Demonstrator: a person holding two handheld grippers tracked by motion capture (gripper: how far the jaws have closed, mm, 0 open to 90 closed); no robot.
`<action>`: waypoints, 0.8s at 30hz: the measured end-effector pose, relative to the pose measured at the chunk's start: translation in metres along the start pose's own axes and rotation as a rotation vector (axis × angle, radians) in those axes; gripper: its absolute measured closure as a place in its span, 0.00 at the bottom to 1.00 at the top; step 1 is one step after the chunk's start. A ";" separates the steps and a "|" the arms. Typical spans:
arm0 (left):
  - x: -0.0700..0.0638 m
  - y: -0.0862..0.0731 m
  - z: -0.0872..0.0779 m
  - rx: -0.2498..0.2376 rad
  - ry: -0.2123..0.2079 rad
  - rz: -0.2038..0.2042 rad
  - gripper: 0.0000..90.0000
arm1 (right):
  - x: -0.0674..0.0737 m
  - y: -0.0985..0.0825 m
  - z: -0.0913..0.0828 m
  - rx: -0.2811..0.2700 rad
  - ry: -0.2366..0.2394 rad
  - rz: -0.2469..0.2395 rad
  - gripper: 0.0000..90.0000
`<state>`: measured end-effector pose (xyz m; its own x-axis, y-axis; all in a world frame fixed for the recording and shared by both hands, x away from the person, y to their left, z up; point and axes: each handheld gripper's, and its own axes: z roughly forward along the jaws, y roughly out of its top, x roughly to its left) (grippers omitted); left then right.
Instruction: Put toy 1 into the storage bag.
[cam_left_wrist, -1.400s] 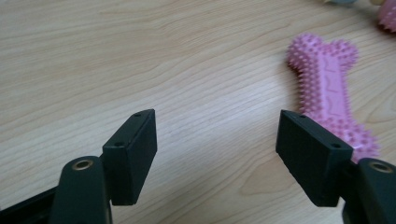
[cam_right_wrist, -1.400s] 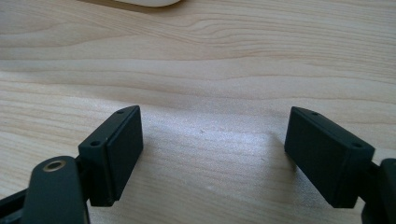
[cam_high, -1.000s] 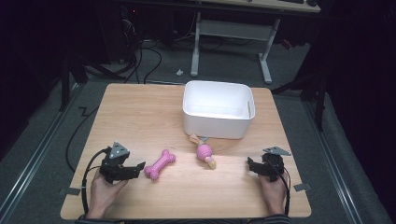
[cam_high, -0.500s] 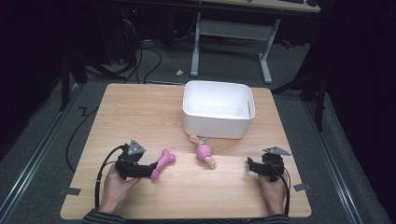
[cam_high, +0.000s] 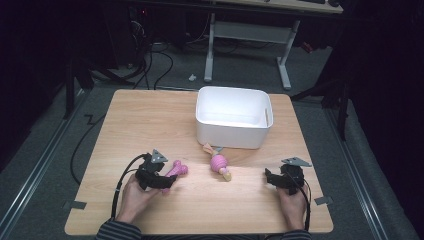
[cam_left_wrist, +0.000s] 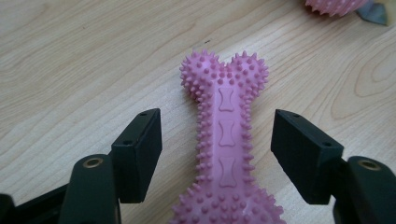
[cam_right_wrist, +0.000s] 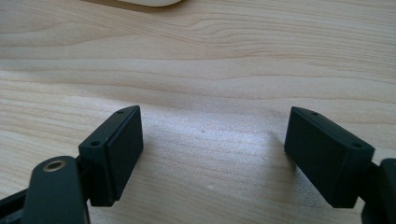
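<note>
A pink spiky bone toy (cam_high: 175, 170) (cam_left_wrist: 226, 154) lies on the wooden table (cam_high: 150, 125) at the front left. My left gripper (cam_high: 162, 182) (cam_left_wrist: 217, 156) is open, its jaws on either side of the bone's shaft, not touching it. A second pink spiky toy with a tan handle (cam_high: 219, 163) lies in the middle, its edge at the top of the left gripper view (cam_left_wrist: 334, 5). My right gripper (cam_high: 274, 178) (cam_right_wrist: 212, 156) rests open at the front right over bare wood, with nothing between its jaws.
A white rectangular bin (cam_high: 234, 116) stands at the back middle of the table, its bottom edge (cam_right_wrist: 144, 2) at the top of the right gripper view. Cables trail from both grippers toward the table's front edge. Dark floor and a desk frame lie beyond.
My left gripper has moved right along the table and now has its open jaws around the pink bone. The right gripper has stayed put.
</note>
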<state>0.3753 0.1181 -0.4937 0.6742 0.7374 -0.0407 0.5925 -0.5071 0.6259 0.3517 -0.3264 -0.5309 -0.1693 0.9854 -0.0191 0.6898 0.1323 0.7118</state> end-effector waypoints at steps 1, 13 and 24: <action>0.000 0.000 0.002 0.003 0.003 -0.002 0.39 | 0.000 0.000 0.000 0.000 0.000 0.000 0.22; 0.000 0.002 0.015 0.041 -0.002 -0.005 0.47 | 0.000 0.000 0.000 0.000 0.001 0.000 0.22; -0.003 0.002 0.019 0.051 0.004 0.011 0.55 | 0.000 0.000 0.000 0.000 0.001 -0.001 0.22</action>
<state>0.3827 0.1060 -0.5074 0.6789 0.7336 -0.0311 0.6070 -0.5369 0.5859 0.3516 -0.3264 -0.5309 -0.1705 0.9852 -0.0191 0.6895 0.1331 0.7120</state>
